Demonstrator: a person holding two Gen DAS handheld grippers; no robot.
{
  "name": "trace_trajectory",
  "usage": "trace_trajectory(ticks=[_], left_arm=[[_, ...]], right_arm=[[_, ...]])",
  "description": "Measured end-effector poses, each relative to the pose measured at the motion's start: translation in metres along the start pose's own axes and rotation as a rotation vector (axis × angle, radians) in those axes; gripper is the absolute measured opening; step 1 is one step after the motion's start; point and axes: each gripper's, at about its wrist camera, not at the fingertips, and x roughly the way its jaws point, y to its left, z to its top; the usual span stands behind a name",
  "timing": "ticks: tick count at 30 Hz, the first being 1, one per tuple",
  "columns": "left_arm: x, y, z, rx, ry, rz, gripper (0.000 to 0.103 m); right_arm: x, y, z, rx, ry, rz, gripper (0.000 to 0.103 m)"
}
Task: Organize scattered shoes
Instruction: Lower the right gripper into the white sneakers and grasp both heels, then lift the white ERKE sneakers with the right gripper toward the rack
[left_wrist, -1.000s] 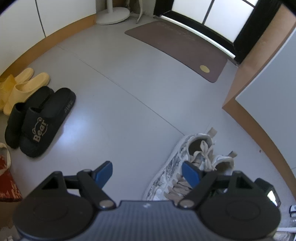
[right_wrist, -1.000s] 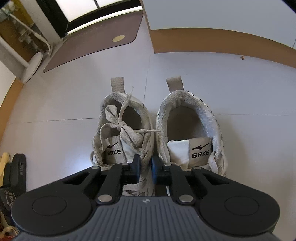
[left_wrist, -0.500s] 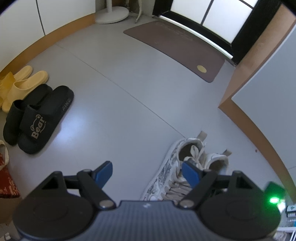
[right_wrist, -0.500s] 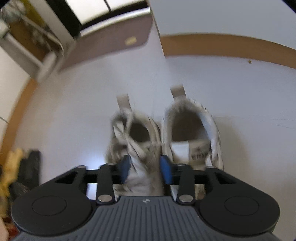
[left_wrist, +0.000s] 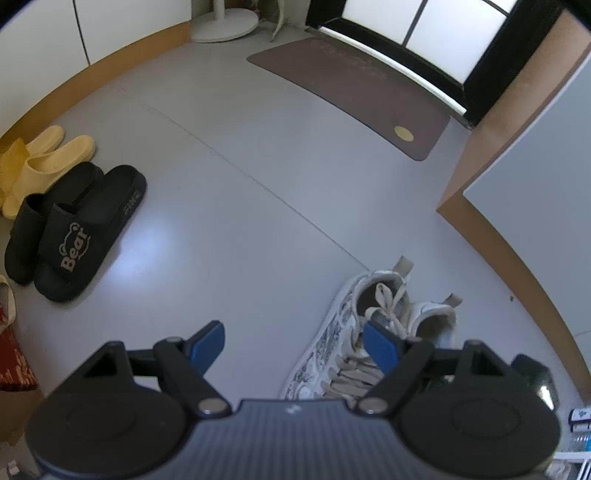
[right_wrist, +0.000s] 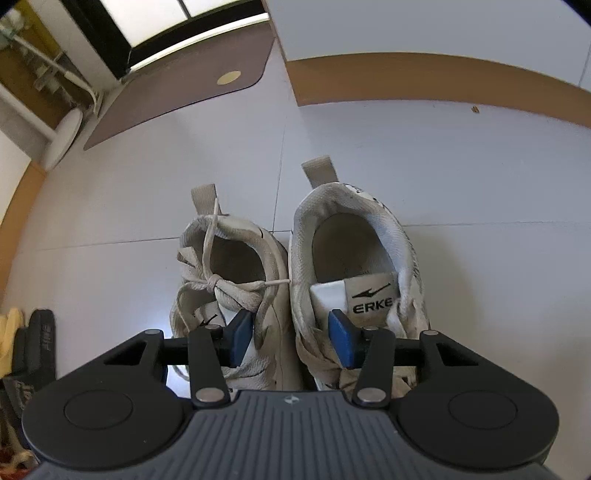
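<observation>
Step in hand, as judged: white sneaker pair set side by side on the floor (right_wrist: 369, 155), near the corner of the wall skirting; release of that pair in progress or just done.

Right hand-held gripper (right_wrist: 291, 338): jaws apart, just been closing from a wider opening; left blue pad over the tongue of the left sneaker (right_wrist: 229, 280), right blue pad over the tongue of the right sneaker (right_wrist: 354, 266); inner walls of both shoes between the pads; no pad seen pressing on either; not clamped.

Left hand-held gripper (left_wrist: 293, 341): jaws wide apart, nothing between them, hovering above bare floor just beside the sneaker pair.

Next move, as judged: lift clear of the sneakers without snagging the loose lace that crosses from the left shoe to the right; then check for any shoe not yet paired or aligned. Risk: lace caught on a pad, dragging the left sneaker out of line.

Count, from both views:
- white sneakers: two, heels toward the mat, touching along the inner sides;
- black slides (left_wrist: 74, 236): two, side by side, one printed "Bear";
- yellow slippers (left_wrist: 40, 162): two, just beside the black slides, close to the skirting;
- brown doormat (left_wrist: 354, 96): one, before the door, well apart from all shoes.
</observation>
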Motion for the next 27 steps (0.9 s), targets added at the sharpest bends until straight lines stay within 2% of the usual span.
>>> trace_trajectory(ticks=[5, 8, 14, 21, 27], left_arm=[[-0.001, -0.009, -0.005, 0.063, -0.013, 0.001, 0.084], [0.001, -0.008, -0.005, 0.074, -0.014, 0.015, 0.084], [-0.002, -0.002, -0.003, 0.062, -0.020, 0.033, 0.084], [-0.018, -0.010, -0.010, 0.092, -0.010, 0.013, 0.084], [-0.037, -0.007, -0.010, 0.130, -0.029, 0.036, 0.083]], right_arm=[[0.009, 0.016, -0.005, -0.071, -0.004, -0.077, 0.030], [0.009, 0.021, -0.007, -0.100, -0.007, -0.101, 0.023], [0.000, 0.015, -0.015, -0.083, -0.013, -0.084, 0.021], [-0.015, 0.011, -0.036, -0.062, -0.004, -0.073, 0.020], [-0.037, -0.004, -0.049, -0.011, -0.002, -0.077, 0.020]])
